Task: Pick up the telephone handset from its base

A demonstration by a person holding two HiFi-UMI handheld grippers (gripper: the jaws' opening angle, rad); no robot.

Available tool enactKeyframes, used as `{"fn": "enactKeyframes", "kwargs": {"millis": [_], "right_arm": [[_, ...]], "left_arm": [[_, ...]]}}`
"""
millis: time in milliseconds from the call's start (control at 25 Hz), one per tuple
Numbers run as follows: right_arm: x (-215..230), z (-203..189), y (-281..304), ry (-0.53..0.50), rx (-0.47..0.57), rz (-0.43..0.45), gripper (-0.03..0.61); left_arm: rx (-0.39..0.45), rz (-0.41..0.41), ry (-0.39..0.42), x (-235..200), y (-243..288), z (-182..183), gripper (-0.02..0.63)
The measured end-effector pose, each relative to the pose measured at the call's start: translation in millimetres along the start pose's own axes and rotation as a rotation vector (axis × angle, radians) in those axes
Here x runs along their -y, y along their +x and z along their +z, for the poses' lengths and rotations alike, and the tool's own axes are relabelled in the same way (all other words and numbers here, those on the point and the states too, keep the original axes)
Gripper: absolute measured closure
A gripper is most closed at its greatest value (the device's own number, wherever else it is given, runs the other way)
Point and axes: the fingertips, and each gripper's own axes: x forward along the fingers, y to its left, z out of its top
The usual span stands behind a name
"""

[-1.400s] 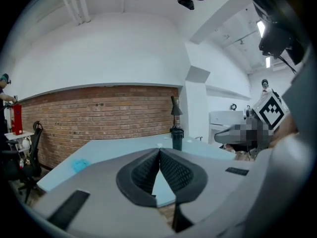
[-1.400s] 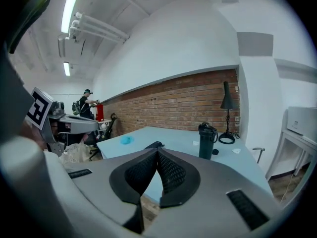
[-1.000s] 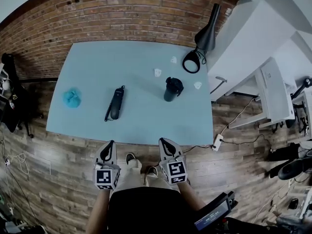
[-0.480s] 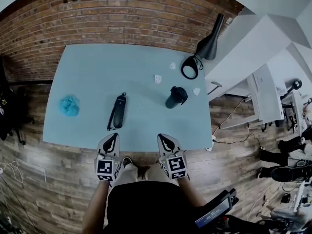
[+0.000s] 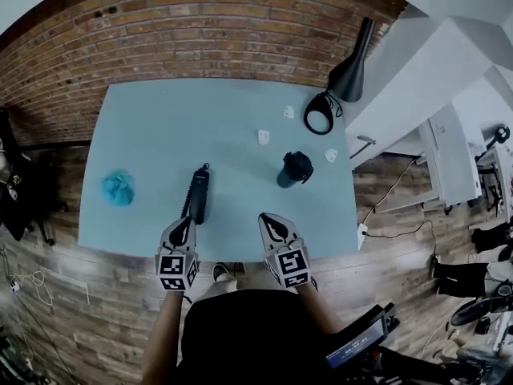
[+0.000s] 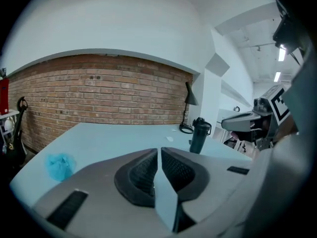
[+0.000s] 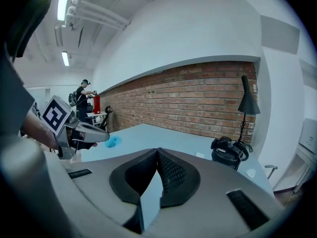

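The black telephone [image 5: 197,197], handset lying on its base with a coiled cord along its left side, sits near the front of the pale blue table [image 5: 160,127]. My left gripper [image 5: 185,222] is at the table's near edge, its tips just short of the phone's near end and not touching it. Its jaws are shut with nothing between them [image 6: 159,150]; they hide the phone in the left gripper view. My right gripper [image 5: 265,216] is beside it at the front edge, also shut and empty [image 7: 157,151].
A black lidded tumbler [image 5: 293,169] stands right of centre. A blue cloth [image 5: 118,188] lies at the left. Small white bits [image 5: 264,137] and a black desk lamp [image 5: 337,87] are at the back right. A brick wall runs behind the table.
Both grippers have moved forward from over the floor to the table's near edge. The left gripper's tips have come up close to the phone. Both stay shut and empty.
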Motion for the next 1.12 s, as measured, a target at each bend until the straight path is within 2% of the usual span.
{"fn": "enactKeyframes", "kwargs": {"millis": [40, 280, 400, 560, 760, 880, 1000, 1120], "right_arm": [[8, 1, 5, 0.005, 0.005, 0.007, 0.571], [61, -4, 29, 0.042, 0.002, 0.054, 0.571], [87, -15, 37, 0.071, -0.011, 0.075, 0.571], [97, -34, 46, 0.080, -0.038, 0.126, 0.571], [99, -37, 48, 0.071, -0.018, 0.165, 0.571], [106, -42, 47, 0.068, -0.017, 0.161, 0.571], [108, -44, 35, 0.025, 0.000, 0.154, 0.571], [114, -54, 26, 0.015, -0.012, 0.137, 0.571]], "left_arm": [[-0.015, 0.011, 0.002, 0, 5, 0, 0.550], [-0.091, 0.110, -0.002, 4, 34, 4, 0.548], [-0.102, 0.153, 0.003, 9, 55, 11, 0.548], [-0.147, 0.196, 0.006, 6, 71, 9, 0.525], [-0.241, 0.191, 0.003, -2, 86, -11, 0.470], [-0.302, 0.183, 0.015, -9, 106, -24, 0.409], [-0.344, 0.198, 0.044, -17, 123, -35, 0.407], [-0.392, 0.213, 0.036, -23, 135, -50, 0.404]]}}
